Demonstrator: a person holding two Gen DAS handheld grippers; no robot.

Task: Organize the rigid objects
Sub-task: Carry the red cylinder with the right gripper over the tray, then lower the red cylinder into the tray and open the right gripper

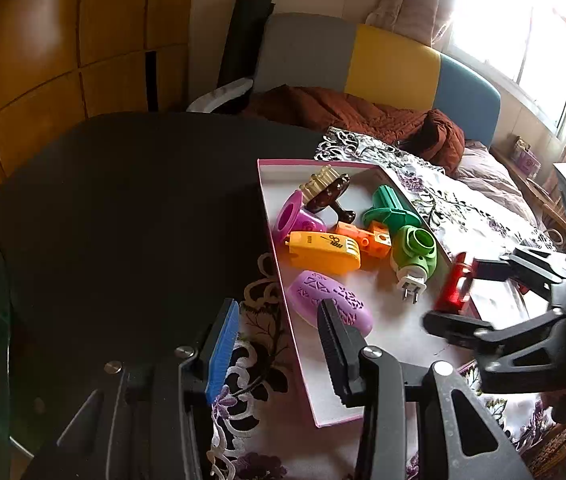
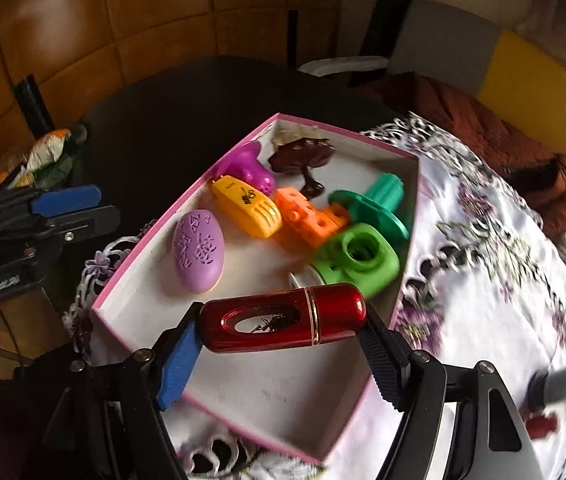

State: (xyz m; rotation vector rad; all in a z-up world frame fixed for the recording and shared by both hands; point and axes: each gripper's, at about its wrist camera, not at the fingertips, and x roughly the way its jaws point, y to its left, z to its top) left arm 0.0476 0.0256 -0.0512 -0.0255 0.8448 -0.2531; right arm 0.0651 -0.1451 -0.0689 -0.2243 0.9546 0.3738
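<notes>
Spanning right gripper (image 2: 279,344) jaws | red case (image 2: 283,316) | above box (image 2: 143,248)

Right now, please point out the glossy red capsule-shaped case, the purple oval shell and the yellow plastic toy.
red case (image 2: 283,318), right wrist view, middle body.
purple shell (image 2: 199,250), right wrist view, patterned top.
yellow toy (image 1: 325,250), left wrist view, printed top.

No legible text anywhere.

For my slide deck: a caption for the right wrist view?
Right gripper carries a red capsule endwise over the pink-rimmed box of plastic toys.
</notes>
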